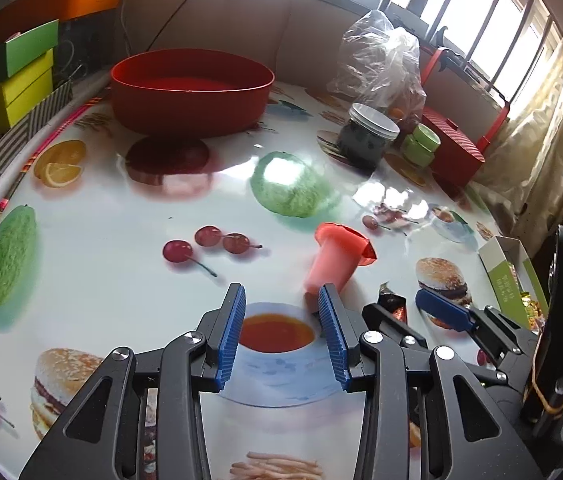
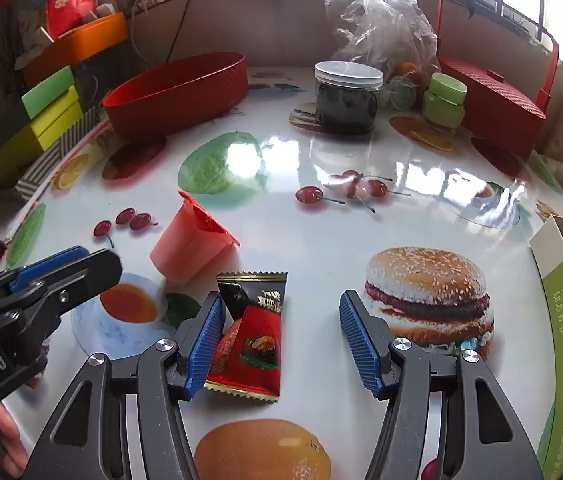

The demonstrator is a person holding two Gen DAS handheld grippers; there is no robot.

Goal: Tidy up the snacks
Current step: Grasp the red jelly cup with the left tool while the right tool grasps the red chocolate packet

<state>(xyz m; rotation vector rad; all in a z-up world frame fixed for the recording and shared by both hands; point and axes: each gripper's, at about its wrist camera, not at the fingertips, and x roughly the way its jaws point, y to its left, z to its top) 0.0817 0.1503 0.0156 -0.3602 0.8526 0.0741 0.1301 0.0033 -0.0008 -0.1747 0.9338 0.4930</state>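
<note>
Left gripper (image 1: 281, 330): fingers stood apart over the counter (image 1: 121, 240), holding nothing.
Right gripper (image 2: 281, 340): fingers spread wide, nothing gripped; its left finger lay just beside the packet.
Packet (image 2: 251, 336): flat on the counter, between the right fingers.
Cup (image 2: 191, 246): pink, tipped on its side, just beyond the packet.
Bowl (image 1: 191, 92): red, at the counter's far side.

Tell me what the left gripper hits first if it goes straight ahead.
Probably the pink cup, lying on its side just beyond the open left gripper and slightly to its right. Depth is unclear; it might only clip the right finger.
</note>
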